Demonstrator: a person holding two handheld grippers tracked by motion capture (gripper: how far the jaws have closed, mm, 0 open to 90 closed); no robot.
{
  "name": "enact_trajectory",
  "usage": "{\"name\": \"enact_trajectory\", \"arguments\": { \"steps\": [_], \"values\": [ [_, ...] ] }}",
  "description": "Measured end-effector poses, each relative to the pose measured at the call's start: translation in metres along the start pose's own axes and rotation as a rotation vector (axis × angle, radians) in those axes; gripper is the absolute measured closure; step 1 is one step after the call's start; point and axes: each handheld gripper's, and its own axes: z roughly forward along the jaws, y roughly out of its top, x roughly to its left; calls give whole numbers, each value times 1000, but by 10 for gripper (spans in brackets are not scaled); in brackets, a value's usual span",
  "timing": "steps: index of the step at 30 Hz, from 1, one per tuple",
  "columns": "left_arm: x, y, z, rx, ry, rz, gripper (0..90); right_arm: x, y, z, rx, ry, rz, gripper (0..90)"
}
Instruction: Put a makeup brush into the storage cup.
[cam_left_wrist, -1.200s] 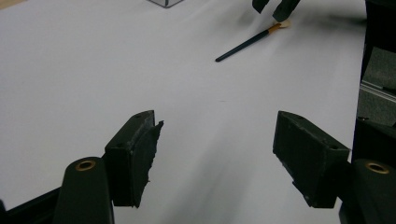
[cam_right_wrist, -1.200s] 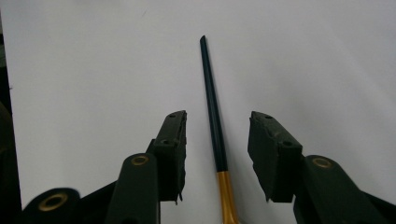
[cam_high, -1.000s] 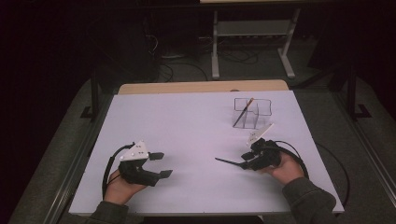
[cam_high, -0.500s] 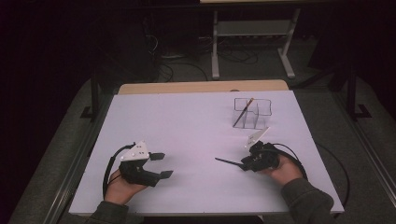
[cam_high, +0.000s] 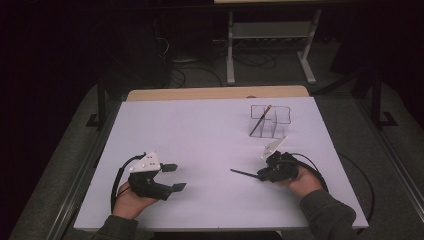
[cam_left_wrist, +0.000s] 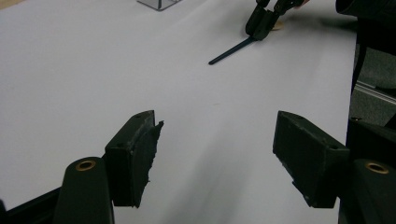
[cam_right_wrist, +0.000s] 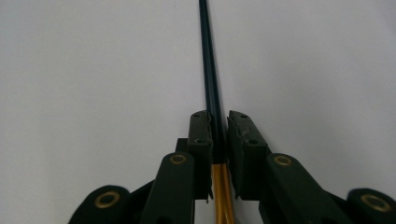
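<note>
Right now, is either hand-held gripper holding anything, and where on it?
The right hand-held gripper has just been closing on a thin stick, where its dark length meets its orange end. The left hand-held gripper is open, holding nothing.

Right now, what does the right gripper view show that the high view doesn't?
Right gripper view: the stick turns gold at its rear end, and the right gripper, whose jaws have just been closing, pinches its dark part.
High view: the open left gripper, and the clear holder with a second stick leaning in it.
Both: the dark stick in the right gripper, against the white table.
</note>
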Motion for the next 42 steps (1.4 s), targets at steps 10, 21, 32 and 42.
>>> {"name": "enact_trajectory", "arguments": {
  "steps": [10,21,32,42],
  "values": [
    [0,0,2,8,-1,3,302,2,1,1,5,-9,-18,816],
    [-1,-1,3,11,5,1,305,-2,0,1,-1,12,-11,827],
    [1,-2,3,15,8,1,305,-5,-2,-2,-14,32,-4,828],
    [-1,-1,4,18,-5,6,309,-5,-3,-14,-53,48,5,828]
  ]
}}
